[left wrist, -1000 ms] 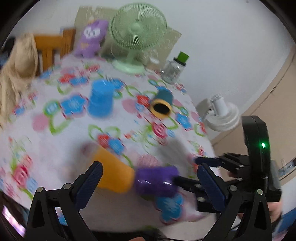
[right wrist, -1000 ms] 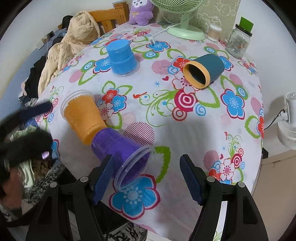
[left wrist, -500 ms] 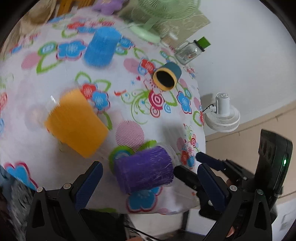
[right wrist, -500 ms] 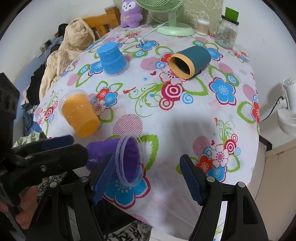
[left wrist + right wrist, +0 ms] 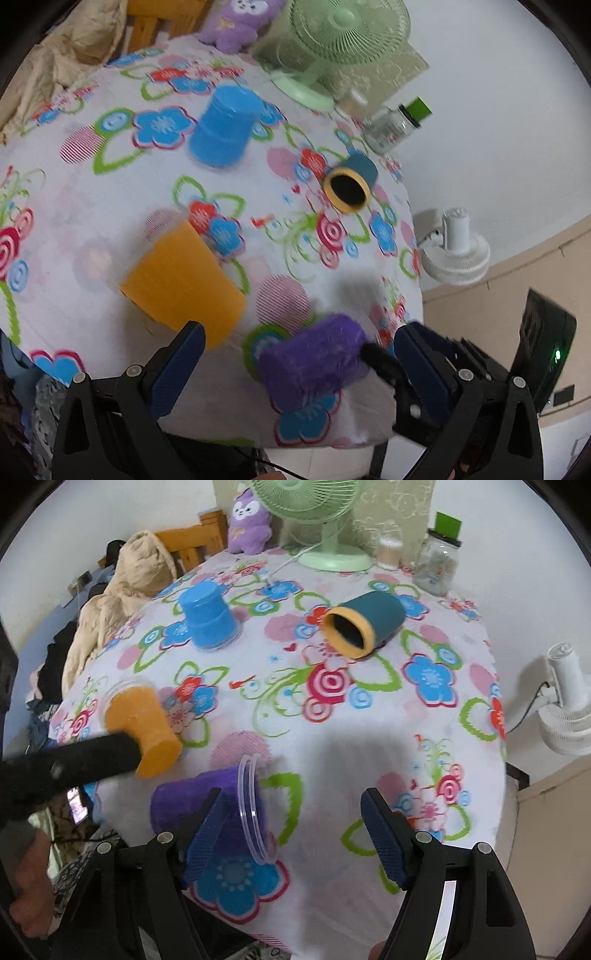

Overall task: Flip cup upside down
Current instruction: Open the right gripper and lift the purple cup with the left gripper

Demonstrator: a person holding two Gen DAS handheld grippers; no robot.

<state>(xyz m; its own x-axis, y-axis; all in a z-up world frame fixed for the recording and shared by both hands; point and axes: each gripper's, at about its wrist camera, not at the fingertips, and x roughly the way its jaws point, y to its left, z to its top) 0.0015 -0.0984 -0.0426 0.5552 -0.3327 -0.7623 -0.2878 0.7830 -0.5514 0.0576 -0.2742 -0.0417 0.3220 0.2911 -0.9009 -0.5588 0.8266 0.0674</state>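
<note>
near the table edge the purple cup (image 5: 207, 801) lies sideways between the wide-open right gripper (image 5: 295, 834); only the left view shows its base, the left gripper (image 5: 295, 365) spread wide.

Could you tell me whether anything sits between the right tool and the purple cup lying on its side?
Nothing visible does: the purple cup lies right at the open right tool, against its left finger. The orange cup lies clear, to the left.

Purple cup (image 5: 192, 805) on its side (clear rim rightward), near table edge.
</note>
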